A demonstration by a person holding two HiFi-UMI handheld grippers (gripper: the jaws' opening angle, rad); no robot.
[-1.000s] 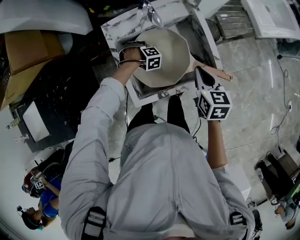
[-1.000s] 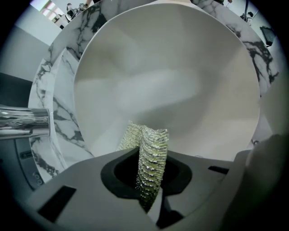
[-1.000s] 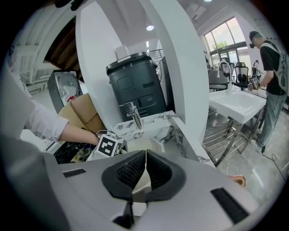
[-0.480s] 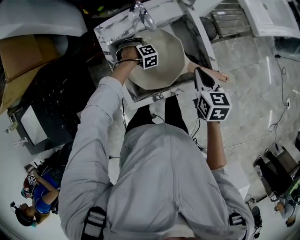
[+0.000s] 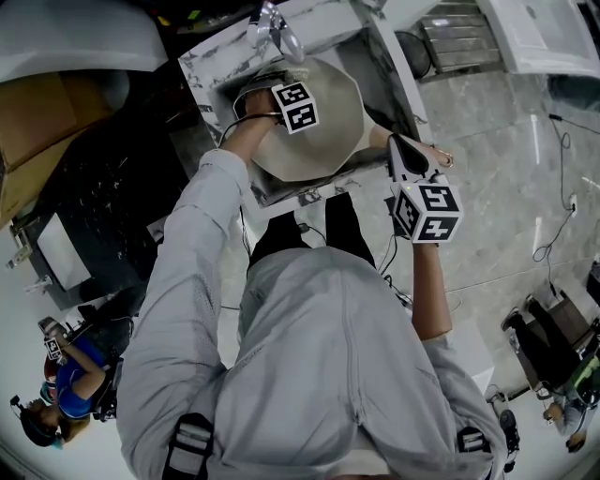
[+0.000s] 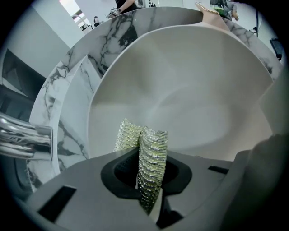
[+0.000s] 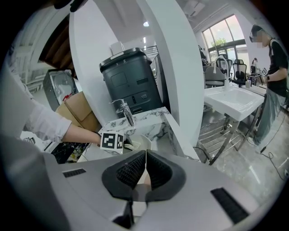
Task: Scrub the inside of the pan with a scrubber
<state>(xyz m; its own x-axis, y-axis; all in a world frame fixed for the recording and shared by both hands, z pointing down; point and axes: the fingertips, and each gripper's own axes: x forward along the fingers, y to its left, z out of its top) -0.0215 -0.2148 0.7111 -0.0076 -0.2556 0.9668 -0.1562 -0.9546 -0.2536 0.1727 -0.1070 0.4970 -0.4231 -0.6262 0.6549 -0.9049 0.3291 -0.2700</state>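
A cream pan (image 5: 323, 131) lies tilted in the marble sink (image 5: 211, 66), its pale wooden handle (image 5: 427, 150) pointing right. My left gripper (image 5: 258, 96) reaches into the pan from the left, shut on a yellow-green mesh scrubber (image 6: 151, 162). The scrubber's folded tip stands just off the pan's smooth inner wall (image 6: 189, 90); I cannot tell whether it touches. My right gripper (image 5: 405, 155) is shut on the pan handle (image 7: 142, 179), a pale strip pinched between the black pads (image 7: 131, 173). In the right gripper view the pan (image 7: 143, 142) sits beyond the left gripper's marker cube (image 7: 113, 140).
A chrome faucet (image 5: 272, 26) rises at the sink's far edge, close to the left gripper. A black bin (image 7: 128, 81) and a cardboard box (image 7: 79, 110) stand behind the sink. A white basin (image 7: 232, 101) with a person beside it is at right.
The left gripper with the scrubber has shifted slightly up and left over the pan's inside. The right gripper has kept its hold on the handle.
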